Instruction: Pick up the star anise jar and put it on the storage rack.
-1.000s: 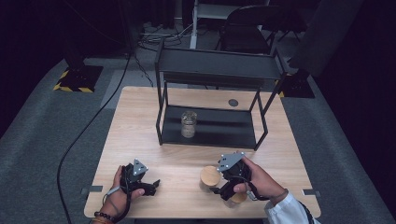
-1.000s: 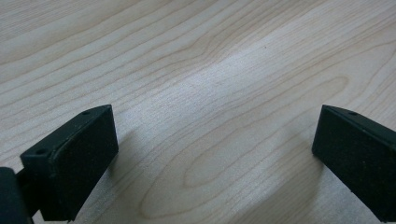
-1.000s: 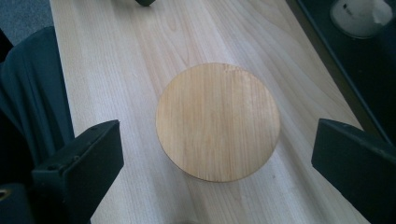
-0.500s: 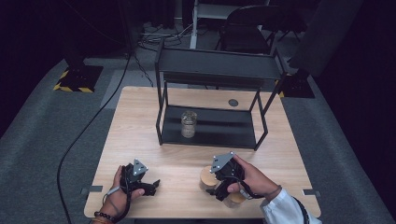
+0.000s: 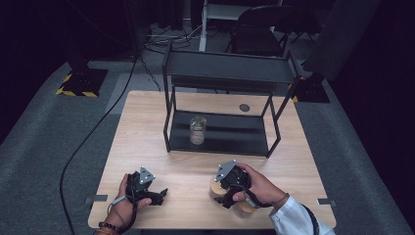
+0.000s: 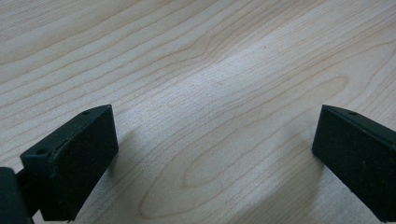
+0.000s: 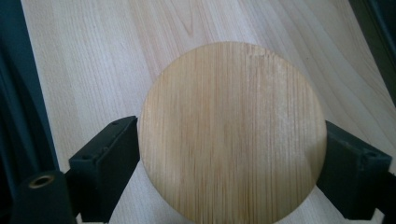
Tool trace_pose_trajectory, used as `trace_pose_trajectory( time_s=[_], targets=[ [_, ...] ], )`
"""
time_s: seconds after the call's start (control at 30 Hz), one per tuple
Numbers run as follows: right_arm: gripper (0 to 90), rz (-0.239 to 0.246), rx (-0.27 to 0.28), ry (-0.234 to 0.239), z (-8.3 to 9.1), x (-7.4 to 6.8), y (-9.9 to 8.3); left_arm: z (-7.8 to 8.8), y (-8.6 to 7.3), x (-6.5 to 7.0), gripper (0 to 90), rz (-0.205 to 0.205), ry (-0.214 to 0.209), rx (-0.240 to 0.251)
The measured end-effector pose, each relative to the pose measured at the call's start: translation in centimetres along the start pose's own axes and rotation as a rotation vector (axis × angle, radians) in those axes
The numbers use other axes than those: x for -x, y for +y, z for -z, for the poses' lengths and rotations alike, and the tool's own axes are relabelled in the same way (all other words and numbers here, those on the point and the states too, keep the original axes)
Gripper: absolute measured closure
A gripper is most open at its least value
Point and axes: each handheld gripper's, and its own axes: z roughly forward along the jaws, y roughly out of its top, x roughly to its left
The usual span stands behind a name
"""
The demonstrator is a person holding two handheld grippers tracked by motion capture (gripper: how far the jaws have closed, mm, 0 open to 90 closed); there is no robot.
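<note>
- The right gripper (image 5: 222, 192) is sitting over a round wooden lid (image 7: 232, 130) near the front edge of the table (image 5: 147, 127); its jaws have just been closing, and in the right gripper view the two black pads are pressing against the disc's opposite edges, pinching it.
- The lid is showing as a flat, pale disc with fine straight grain running across its face and a clean circular rim. From the high view only a sliver of it (image 5: 214, 186) is peeking out from under the gripper's body.
- A second round tan piece (image 5: 243, 209) is lying just beside the person's right hand (image 5: 257, 188), closer to the table's front edge; what it is cannot be told.
- The left gripper (image 5: 159, 195) is resting low on the table at the front left, its matte black, blocky fingers (image 6: 77, 158) standing spread wide with bare wood between them.
- The table top is showing a light, wavy grain with a soft sheen.
- A black metal shelf rack (image 5: 230, 68) with thin square legs is standing at the middle of the table, well apart from both grippers.
- A clear glass jar (image 5: 197, 129), cylindrical and upright, is standing on the rack's dark lower shelf, toward its left end.
- A small dark round disc (image 5: 244, 107) is lying flat on the table behind the rack.
</note>
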Motion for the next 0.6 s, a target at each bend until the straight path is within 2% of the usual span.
trace_pose_trajectory(
  time_s=[0.17,0.6],
  targets=[
    [23.1,-0.025,-0.017,-0.012,-0.35,0.21,-0.01,0.00,0.00,0.00,0.0,-0.001,0.000,0.000],
    [23.8,-0.022,-0.026,0.006,-0.41,0.43,0.02,0.00,0.00,0.00,0.0,0.000,0.000,0.000]
  ],
)
